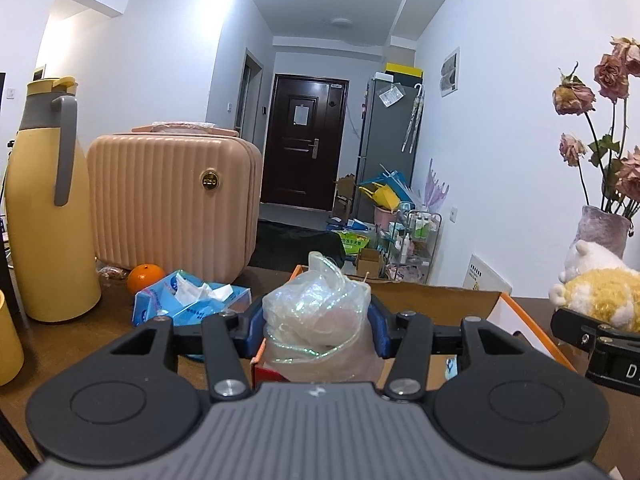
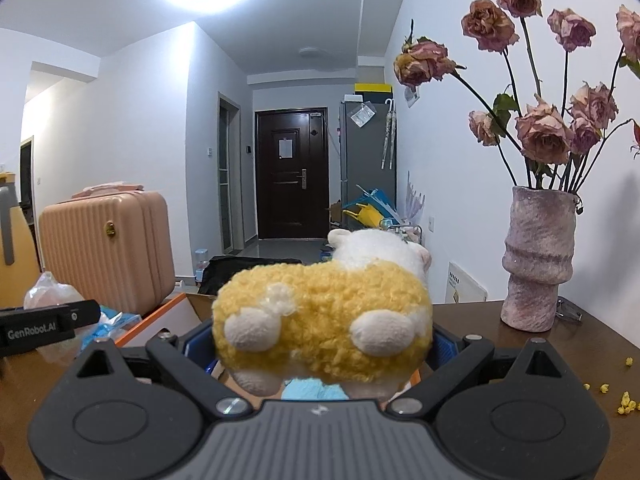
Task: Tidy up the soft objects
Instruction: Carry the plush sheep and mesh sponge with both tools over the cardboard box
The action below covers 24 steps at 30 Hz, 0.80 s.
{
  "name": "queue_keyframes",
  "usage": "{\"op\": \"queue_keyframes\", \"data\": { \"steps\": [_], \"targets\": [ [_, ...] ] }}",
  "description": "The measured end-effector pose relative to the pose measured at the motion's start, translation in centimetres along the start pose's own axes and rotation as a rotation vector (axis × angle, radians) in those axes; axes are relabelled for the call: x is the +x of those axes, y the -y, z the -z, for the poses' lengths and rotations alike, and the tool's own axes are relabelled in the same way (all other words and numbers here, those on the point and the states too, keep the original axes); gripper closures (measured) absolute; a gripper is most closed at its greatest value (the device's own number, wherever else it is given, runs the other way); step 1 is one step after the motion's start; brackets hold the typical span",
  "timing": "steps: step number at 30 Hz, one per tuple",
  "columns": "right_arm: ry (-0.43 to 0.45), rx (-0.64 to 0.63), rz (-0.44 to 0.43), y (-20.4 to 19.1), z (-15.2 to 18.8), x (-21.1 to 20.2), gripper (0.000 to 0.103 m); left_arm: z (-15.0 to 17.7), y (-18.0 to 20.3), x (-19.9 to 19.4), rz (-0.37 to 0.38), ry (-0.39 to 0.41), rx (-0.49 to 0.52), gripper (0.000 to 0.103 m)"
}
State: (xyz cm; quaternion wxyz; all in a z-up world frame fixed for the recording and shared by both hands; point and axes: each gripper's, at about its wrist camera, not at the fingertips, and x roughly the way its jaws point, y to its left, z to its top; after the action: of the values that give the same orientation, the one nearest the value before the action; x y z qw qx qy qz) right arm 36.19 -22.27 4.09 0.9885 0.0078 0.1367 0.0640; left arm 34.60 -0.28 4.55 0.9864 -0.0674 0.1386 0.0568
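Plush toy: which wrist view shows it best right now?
The right wrist view. The yellow and white plush toy fills the centre there, clamped in the right gripper, with its rear, paws and white head visible. The left wrist view catches only part of the toy at its right edge, cut off by the frame.
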Motion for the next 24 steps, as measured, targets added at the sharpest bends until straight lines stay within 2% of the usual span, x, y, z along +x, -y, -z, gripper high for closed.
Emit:
{"op": "queue_keyframes", "data": {
  "steps": [12, 24],
  "targets": [
    [-0.025, 0.0, 0.009, 0.0, -0.8, 3.5, 0.005, -0.4, 0.6, 1.8, 0.001, 0.0, -0.003, 0.052],
    [-0.058, -0.027, 0.004, -0.6, -1.1, 6.9, 0.005, -1.0, 1.4, 5.4, -0.004, -0.014, 0.0, 0.052]
  ]
}}
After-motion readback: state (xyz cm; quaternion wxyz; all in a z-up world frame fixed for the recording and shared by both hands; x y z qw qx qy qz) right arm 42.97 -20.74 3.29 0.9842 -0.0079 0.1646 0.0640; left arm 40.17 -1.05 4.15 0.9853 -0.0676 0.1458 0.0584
